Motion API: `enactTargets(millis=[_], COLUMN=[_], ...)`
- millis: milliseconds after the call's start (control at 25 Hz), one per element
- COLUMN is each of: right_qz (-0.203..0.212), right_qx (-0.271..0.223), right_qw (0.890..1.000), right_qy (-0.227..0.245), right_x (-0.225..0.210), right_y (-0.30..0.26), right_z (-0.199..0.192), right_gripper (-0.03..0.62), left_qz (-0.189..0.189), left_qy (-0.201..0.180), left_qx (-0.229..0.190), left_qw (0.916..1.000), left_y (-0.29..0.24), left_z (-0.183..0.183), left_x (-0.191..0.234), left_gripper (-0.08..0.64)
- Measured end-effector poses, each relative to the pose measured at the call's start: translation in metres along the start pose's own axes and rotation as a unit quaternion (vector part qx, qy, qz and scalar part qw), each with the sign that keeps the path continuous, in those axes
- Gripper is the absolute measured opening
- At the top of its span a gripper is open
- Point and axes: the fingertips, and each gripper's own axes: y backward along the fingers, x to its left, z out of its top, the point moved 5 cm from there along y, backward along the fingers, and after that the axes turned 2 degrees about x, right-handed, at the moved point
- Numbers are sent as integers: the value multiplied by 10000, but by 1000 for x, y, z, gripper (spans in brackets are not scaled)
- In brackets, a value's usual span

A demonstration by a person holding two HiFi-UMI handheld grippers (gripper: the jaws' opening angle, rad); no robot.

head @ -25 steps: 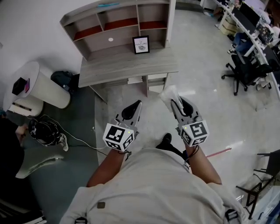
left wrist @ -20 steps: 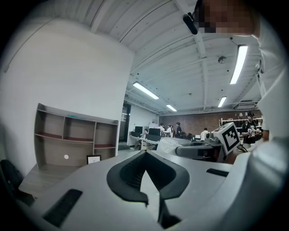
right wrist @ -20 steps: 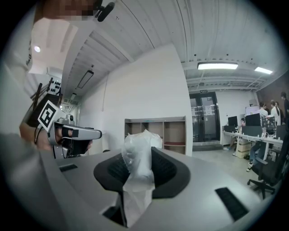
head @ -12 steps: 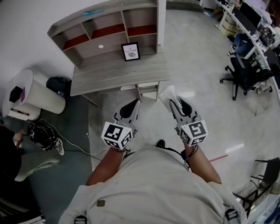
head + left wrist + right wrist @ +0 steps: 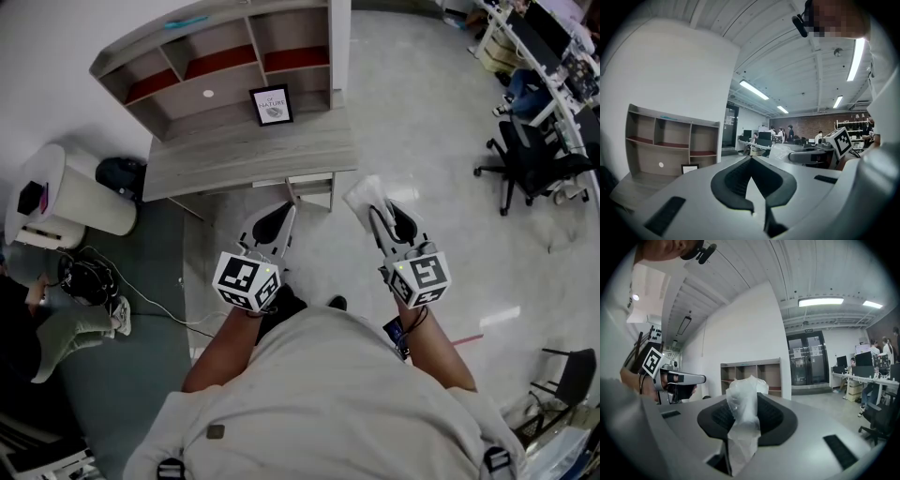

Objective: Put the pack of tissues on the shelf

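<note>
The pack of tissues (image 5: 364,195), a crinkly clear-wrapped white bundle, sticks out ahead of my right gripper (image 5: 375,212), which is shut on it above the floor. In the right gripper view the pack (image 5: 743,404) stands up between the dark pads. My left gripper (image 5: 287,212) hovers beside it, shut and holding nothing; its pads meet at the tips (image 5: 750,159). The grey shelf (image 5: 216,56) with red-floored compartments stands on a wooden desk (image 5: 248,155) ahead of both grippers, some way off. It also shows as the shelf (image 5: 670,145) at the left and the shelf (image 5: 750,373) beyond the pack.
A small framed picture (image 5: 271,104) leans on the desk under the shelf. A white round bin (image 5: 66,192), a black bag (image 5: 120,174) and cables (image 5: 89,281) lie to the left. Office chairs (image 5: 525,159) and desks stand at the right, and people stand far off.
The desk and shelf have shifted left in the head view as the person stepped. Both grippers keep their pose; the right one still holds the tissues.
</note>
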Motion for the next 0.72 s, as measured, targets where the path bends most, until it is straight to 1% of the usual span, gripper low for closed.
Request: enactTargets(millis=[160, 400, 560, 720], right_qz=[15, -102, -117, -152], right_qx=[27, 69, 115, 165], right_qw=[10000, 9998, 9998, 9997], right_qy=[-89, -127, -92, -61], right_x=[-12, -27, -32, -39], right_y=[-8, -32, -61, -101], right_z=[-4, -3, 1, 7], right_gripper=[123, 123, 123, 123], left_qz=[31, -91, -164, -279], left_qy=[-20, 61, 123, 155], left_qx=[33, 35, 19, -5], left_qw=[10000, 9999, 9998, 9995], left_y=[-16, -43, -65, -87], left_z=[0, 0, 2, 8], left_x=[5, 28, 53, 84], left_gripper=[15, 15, 15, 15])
